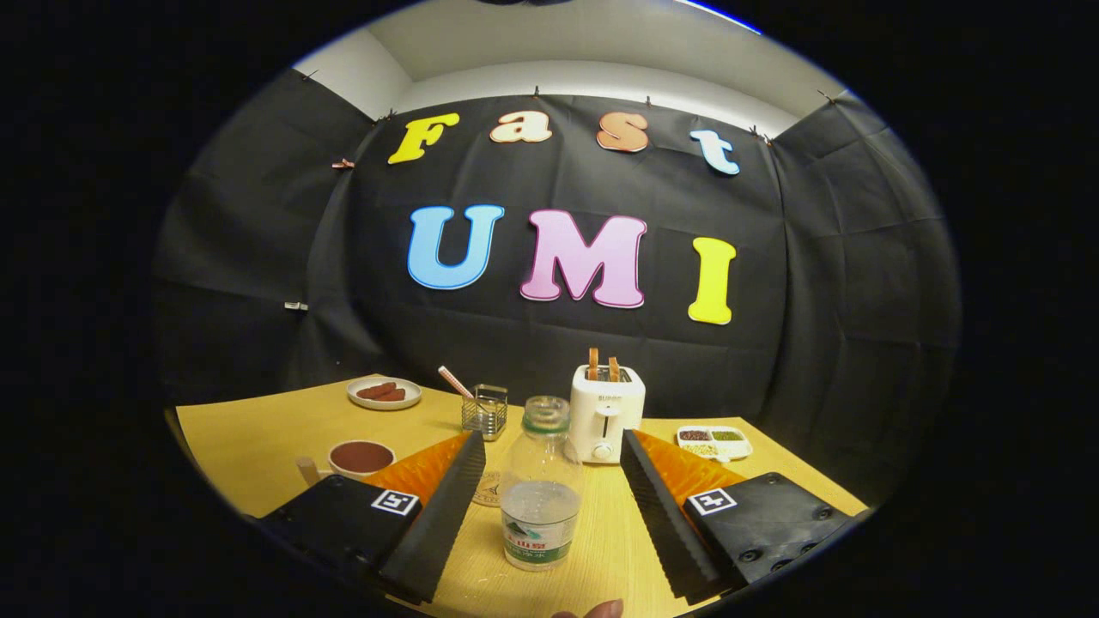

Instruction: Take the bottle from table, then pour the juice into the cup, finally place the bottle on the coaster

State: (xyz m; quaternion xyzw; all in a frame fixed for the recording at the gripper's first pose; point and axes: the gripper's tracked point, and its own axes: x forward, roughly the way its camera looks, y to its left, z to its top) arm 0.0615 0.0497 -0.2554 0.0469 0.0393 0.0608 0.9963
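uncapped bottle (pixel 541 493) upright, seemingly half-full

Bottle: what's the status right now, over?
Gripper open, fingers either side of bottle, not touching. Bottle upright on table, uncapped. Cup beyond left finger. Path clear.

so my gripper (pixel 547 515) has two long wedge-shaped fingers (pixel 446 506) with ribbed, sawtooth inner faces, set wide apart. Behind each sits a chunky black block, one at 7 o'clock, one at 5, each with a small square black-and-white marker tag (pixel 394 502) on top. The right block has a few round screws along its edge. Orange panels sit between blocks and fingers.
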